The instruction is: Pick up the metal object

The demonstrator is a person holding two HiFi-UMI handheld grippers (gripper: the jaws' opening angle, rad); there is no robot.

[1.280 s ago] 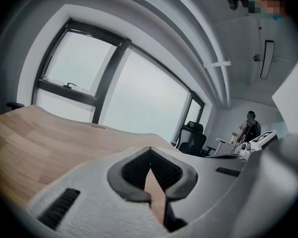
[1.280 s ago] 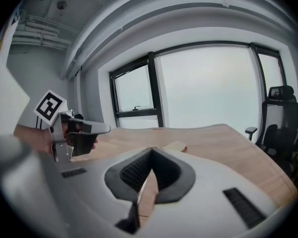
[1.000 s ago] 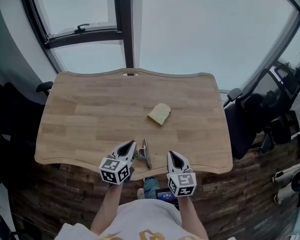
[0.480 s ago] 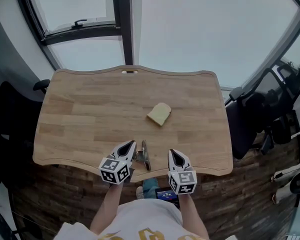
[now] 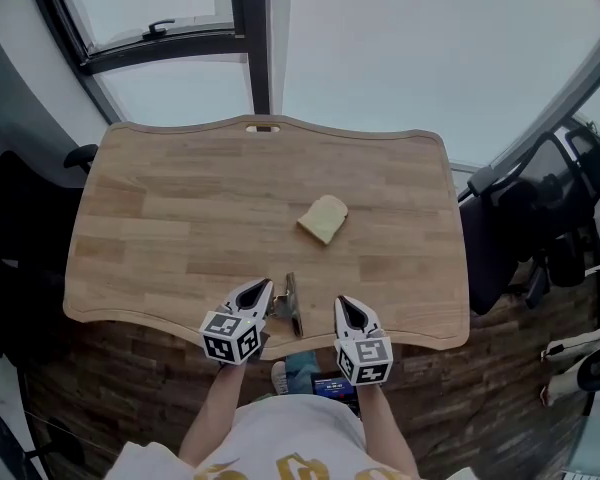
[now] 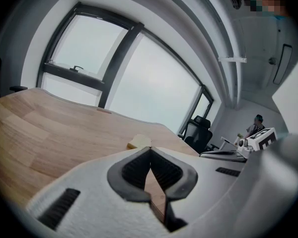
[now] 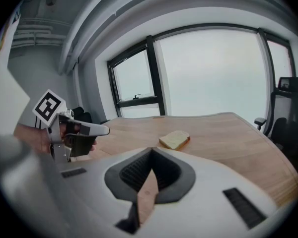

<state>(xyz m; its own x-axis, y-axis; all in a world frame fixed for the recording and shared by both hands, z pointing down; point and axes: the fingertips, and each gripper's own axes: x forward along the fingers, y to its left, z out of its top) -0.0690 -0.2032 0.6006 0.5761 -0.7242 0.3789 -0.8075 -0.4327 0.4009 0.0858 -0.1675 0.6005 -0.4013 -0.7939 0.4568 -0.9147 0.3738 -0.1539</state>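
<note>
The metal object (image 5: 292, 306), a thin grey strip, lies on the wooden table (image 5: 180, 218) close to its front edge, between my two grippers. My left gripper (image 5: 263, 287) sits right against its left side, jaws shut with nothing between them (image 6: 150, 149). My right gripper (image 5: 341, 304) hovers a short way to the object's right, also shut and empty (image 7: 151, 150). In the right gripper view the left gripper (image 7: 84, 131) and the hand holding it show at the left. The metal object itself is hidden in both gripper views.
A slice of bread (image 5: 323, 218) lies near the table's middle, beyond the grippers (image 6: 139, 142) (image 7: 174, 139). Black office chairs stand off the right end (image 5: 520, 238) and the left end (image 5: 10, 238). Large windows run behind the far edge.
The head view has tilted a little, so the table sits slightly differently in frame. Both grippers and the metal object keep their places.
</note>
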